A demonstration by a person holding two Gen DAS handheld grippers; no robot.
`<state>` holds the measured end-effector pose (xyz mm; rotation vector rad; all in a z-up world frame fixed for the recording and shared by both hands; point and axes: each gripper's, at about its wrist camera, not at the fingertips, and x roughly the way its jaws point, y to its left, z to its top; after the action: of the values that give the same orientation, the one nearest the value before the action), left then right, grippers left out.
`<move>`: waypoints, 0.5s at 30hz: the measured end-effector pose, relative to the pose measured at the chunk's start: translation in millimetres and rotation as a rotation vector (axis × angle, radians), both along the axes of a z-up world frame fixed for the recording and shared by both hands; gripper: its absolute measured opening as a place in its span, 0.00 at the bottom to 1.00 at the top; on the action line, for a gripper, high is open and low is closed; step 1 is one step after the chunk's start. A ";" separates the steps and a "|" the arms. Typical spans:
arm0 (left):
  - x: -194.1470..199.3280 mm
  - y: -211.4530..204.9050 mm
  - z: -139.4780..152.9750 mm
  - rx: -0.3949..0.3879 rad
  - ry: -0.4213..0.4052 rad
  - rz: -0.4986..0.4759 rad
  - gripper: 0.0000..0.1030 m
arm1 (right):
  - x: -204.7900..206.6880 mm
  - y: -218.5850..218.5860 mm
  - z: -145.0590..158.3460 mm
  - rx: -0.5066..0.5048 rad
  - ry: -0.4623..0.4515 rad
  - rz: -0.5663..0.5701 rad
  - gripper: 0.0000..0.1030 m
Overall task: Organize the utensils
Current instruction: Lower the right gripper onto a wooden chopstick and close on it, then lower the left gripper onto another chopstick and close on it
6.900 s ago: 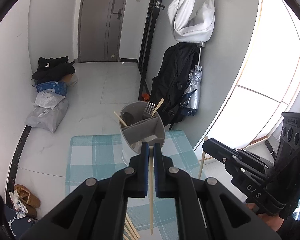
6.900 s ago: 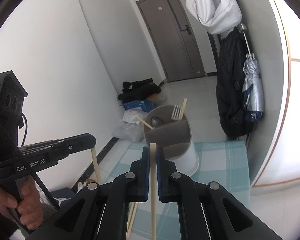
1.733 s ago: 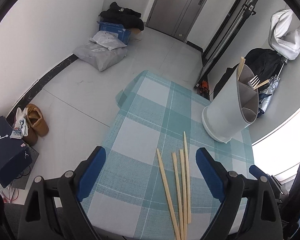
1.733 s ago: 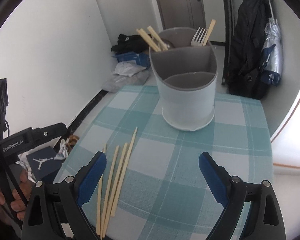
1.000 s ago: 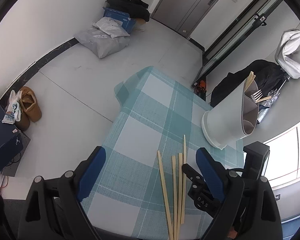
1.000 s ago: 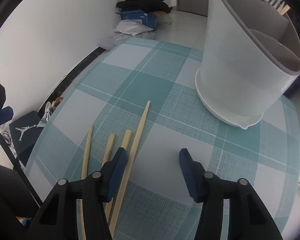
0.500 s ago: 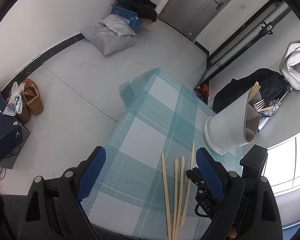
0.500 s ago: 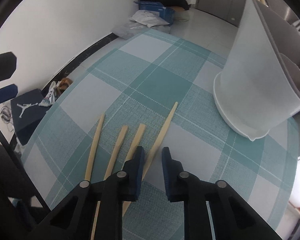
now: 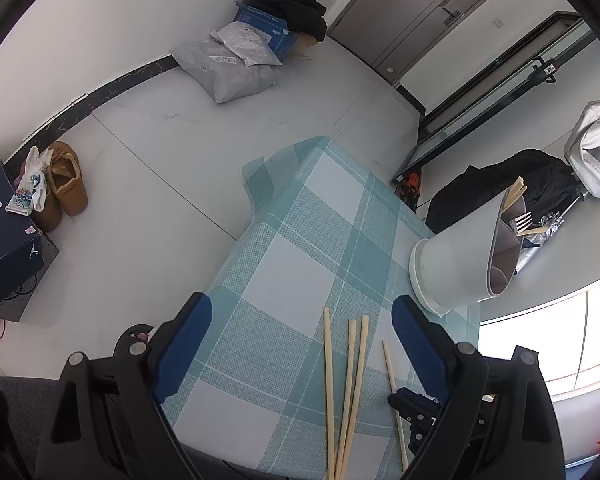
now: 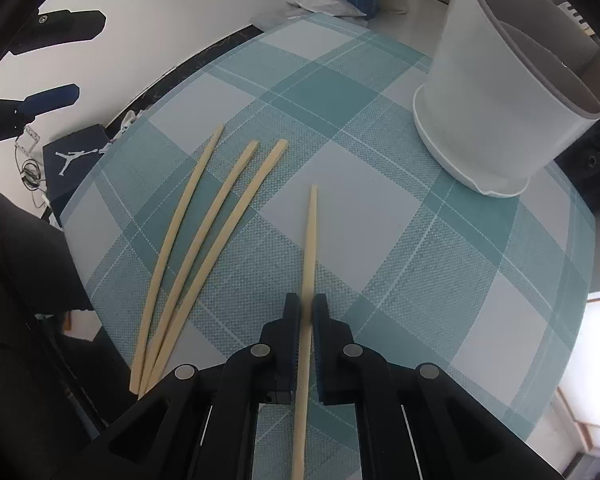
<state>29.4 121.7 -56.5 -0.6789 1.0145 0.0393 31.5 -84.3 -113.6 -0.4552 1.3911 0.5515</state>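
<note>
while the right gripper [image 10: 306,311] is pointing down at the checked surface [image 10: 440,280], its fingers [image 10: 291,316] are pinching one chopstick [image 10: 309,240]; they have just been closing, and the stick is now running between them. this chopstick is lying apart from the other three chopsticks [image 10: 204,232], which are resting side by side to its left, their near ends almost converging. whether the held stick is already clear of the surface cannot be told.

the left gripper [image 9: 302,356] is hanging above the same surface with its fingers [image 9: 184,344] standing wide and holding nothing. the holder [image 10: 512,92], a white divided tub, is standing upright at the far right of the surface, well apart from the loose sticks; a fork [image 9: 523,222] and further sticks are already showing inside it.

judgement on handling: the chopstick is looking light, thin, stiff and smooth, so it is likely to pivot or slide in a narrow pinch. the grip is sitting near mid-length, which is favouring balance. a hold nearer the thick end would be leaving more free length to steer into a compartment. the tub is looking light enough to shift if knocked.
</note>
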 end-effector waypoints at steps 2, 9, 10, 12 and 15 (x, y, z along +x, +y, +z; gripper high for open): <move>-0.3 0.2 -0.2 0.004 0.003 0.005 0.87 | 3.9 1.5 -0.7 0.001 -0.011 -0.005 0.09; 0.4 2.0 -2.3 0.013 0.026 0.014 0.87 | 24.1 22.3 -7.8 0.013 -0.077 -0.017 0.21; 0.6 1.8 -2.3 0.016 0.024 0.008 0.87 | 26.0 25.4 -8.3 0.014 -0.085 -0.015 0.21; 0.1 2.6 -2.8 0.039 0.026 0.016 0.87 | 27.9 29.3 -8.5 0.020 -0.095 -0.019 0.21; -0.7 2.8 -4.7 0.056 0.027 0.012 0.87 | 32.9 32.3 -9.5 0.037 -0.095 -0.024 0.09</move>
<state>28.7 124.5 -61.2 -0.6347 1.0320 0.0875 64.4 -52.0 -123.1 -0.4292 1.2917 0.5284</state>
